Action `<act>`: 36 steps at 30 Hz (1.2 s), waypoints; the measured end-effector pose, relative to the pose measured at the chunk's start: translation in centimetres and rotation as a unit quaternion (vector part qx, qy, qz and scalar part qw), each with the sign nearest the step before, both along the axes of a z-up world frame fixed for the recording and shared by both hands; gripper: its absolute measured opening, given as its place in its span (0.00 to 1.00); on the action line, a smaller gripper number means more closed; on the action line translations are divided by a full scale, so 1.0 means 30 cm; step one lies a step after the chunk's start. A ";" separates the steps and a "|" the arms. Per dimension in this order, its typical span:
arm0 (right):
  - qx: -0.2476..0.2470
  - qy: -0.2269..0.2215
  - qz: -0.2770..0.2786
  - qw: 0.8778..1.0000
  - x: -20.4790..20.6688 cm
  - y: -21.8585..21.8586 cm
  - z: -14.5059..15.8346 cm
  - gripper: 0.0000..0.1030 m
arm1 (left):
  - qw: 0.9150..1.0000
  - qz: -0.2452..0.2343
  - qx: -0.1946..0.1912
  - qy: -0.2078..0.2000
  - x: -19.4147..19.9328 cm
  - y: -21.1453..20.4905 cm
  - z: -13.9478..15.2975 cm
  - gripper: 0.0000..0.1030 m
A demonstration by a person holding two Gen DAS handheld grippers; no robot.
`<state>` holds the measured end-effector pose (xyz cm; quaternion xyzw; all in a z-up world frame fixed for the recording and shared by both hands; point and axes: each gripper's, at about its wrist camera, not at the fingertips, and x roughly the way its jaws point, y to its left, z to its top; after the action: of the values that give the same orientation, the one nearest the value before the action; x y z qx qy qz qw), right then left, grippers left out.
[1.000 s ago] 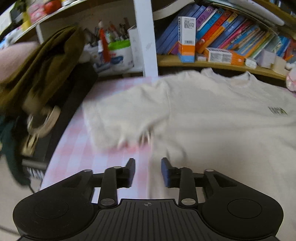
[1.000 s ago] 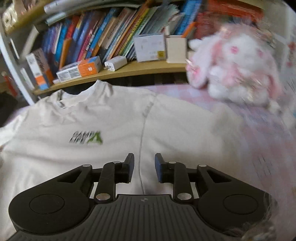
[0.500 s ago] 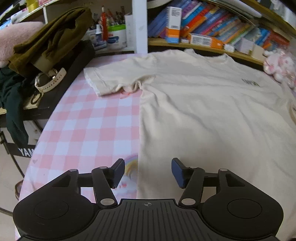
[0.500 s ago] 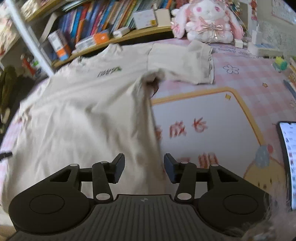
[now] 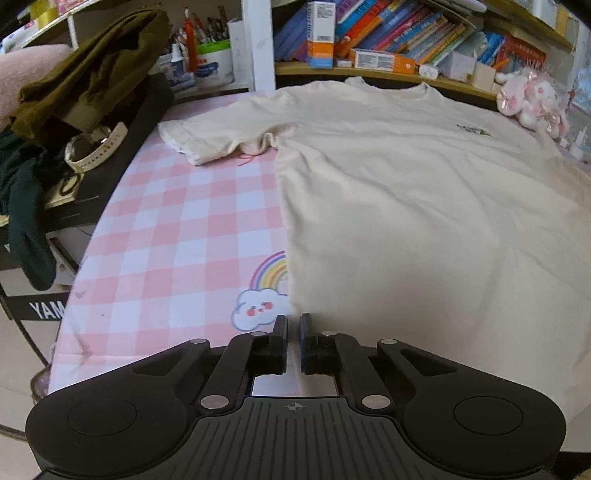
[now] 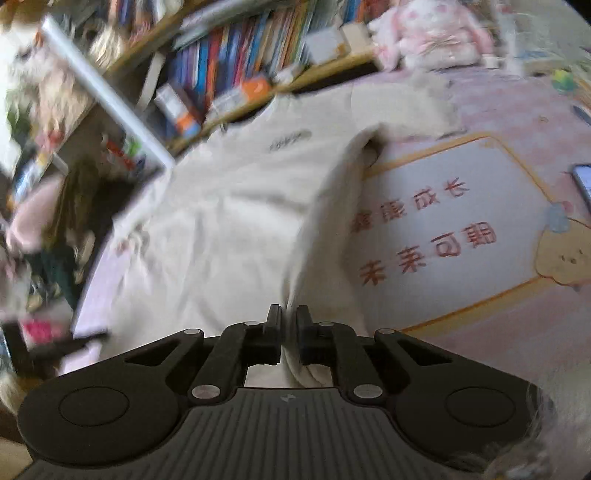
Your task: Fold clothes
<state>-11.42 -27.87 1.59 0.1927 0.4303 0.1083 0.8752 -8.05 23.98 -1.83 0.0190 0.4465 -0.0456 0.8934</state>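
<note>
A cream T-shirt (image 5: 406, 184) lies flat, front up, on the pink checked tablecloth (image 5: 177, 236), collar toward the bookshelf. My left gripper (image 5: 293, 328) sits at the shirt's lower left corner, jaws shut, and the shirt's side edge runs straight into the narrow gap between them. In the blurred, tilted right wrist view, my right gripper (image 6: 289, 317) is shut on the lower right edge of the T-shirt (image 6: 229, 206). A ridge of cloth rises off the table into its jaws.
A shelf of books (image 5: 406, 33) runs along the back. An olive garment (image 5: 92, 74) and a white watch (image 5: 96, 147) lie on a black stand at the left. A pink plush rabbit (image 5: 532, 96) sits at the back right. A printed mat (image 6: 461, 229) and a phone (image 6: 583, 181) lie right of the shirt.
Both grippers have pulled back from the shoulders to the shirt's lower corners. Their jaws widened, then closed on the hem. The right view has rolled, and that side's edge now lifts.
</note>
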 end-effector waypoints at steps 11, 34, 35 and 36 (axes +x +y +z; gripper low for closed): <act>-0.110 0.049 -0.073 0.990 0.022 -0.075 -0.112 0.35 | 0.998 0.001 -0.065 -0.008 -0.057 0.054 0.027 0.32; -0.199 0.040 -0.058 0.977 0.023 -0.030 -0.155 0.08 | 0.997 -0.035 -0.067 0.016 -0.143 -0.011 0.027 0.02; -0.204 0.040 -0.058 0.976 0.024 -0.031 -0.155 0.08 | 0.997 -0.037 -0.068 0.018 -0.142 -0.007 0.027 0.04; -0.208 0.041 -0.058 0.976 0.025 -0.032 -0.155 0.08 | 0.997 -0.039 -0.069 0.020 -0.139 -0.003 0.028 0.05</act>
<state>-10.68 -28.83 -3.06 0.0356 0.4674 -0.0421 0.8823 -12.21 23.90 -0.98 -0.0264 0.4592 -0.1111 0.8810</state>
